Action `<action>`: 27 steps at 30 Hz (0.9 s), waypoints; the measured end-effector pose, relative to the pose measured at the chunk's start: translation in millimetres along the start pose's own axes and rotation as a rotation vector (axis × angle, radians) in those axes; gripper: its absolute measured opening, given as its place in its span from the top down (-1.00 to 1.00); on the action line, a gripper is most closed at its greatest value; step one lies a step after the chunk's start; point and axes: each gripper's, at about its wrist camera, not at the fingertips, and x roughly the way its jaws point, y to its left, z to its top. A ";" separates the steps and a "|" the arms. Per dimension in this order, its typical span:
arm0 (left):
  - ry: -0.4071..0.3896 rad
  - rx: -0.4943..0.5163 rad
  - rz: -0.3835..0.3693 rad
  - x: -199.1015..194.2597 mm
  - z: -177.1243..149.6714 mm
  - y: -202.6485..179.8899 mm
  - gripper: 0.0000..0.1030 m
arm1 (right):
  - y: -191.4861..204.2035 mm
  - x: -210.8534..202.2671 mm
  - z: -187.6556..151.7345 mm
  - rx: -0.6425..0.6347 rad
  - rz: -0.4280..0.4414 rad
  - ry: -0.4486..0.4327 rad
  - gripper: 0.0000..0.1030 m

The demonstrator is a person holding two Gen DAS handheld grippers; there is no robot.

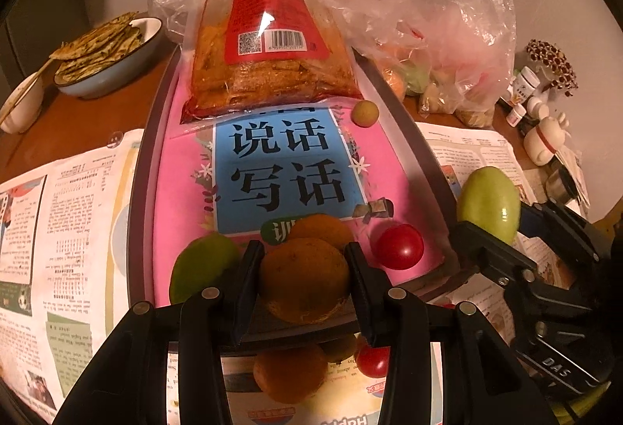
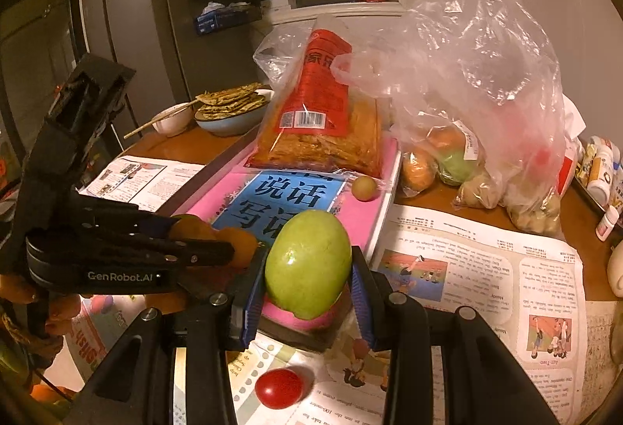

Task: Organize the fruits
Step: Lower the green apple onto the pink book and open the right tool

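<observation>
My left gripper (image 1: pixel 303 269) is shut on an orange tangerine (image 1: pixel 304 279) at the near end of a pink book (image 1: pixel 187 191). A second tangerine (image 1: pixel 321 228), a green mango (image 1: pixel 200 265), a red tomato (image 1: pixel 399 246) and a small yellow-green fruit (image 1: pixel 365 113) lie on the book. My right gripper (image 2: pixel 305 279) is shut on a green mango (image 2: pixel 307 263), held above the book's near right corner; it shows in the left wrist view (image 1: pixel 488 205) too. Another red tomato (image 2: pixel 279 388) lies on the newspaper below.
A red snack bag (image 1: pixel 268 35) lies on the book's far end. Clear plastic bags of produce (image 2: pixel 467 136) stand to the right. A blue bowl of flatbreads (image 1: pixel 105 55) and a white bowl with chopsticks (image 1: pixel 21 105) stand far left. Newspaper (image 2: pixel 486 261) covers the table. Small bottles (image 2: pixel 601 171) stand far right.
</observation>
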 end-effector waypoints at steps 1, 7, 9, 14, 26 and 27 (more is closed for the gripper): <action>-0.002 0.000 0.000 -0.8 -0.8 0.2 0.14 | 1.0 1.6 0.1 -0.002 -0.005 0.005 0.22; 0.010 0.032 -0.039 -2.1 -10.2 -5.6 0.14 | 1.2 10.5 -1.6 0.002 -0.023 0.028 0.22; -0.001 0.048 -0.036 -3.4 -11.5 -6.7 0.14 | 1.7 12.6 -2.5 0.001 -0.027 0.036 0.22; 0.003 0.051 -0.048 -3.2 -10.9 -2.1 0.14 | 0.3 12.7 -4.4 0.010 -0.040 0.038 0.22; -0.039 0.069 -0.047 -6.5 -7.0 6.3 0.14 | 16.2 6.7 -10.9 -0.023 -0.041 0.041 0.22; -0.039 0.068 -0.049 -6.7 -6.4 7.0 0.14 | 20.5 7.8 -10.6 -0.032 -0.035 0.042 0.22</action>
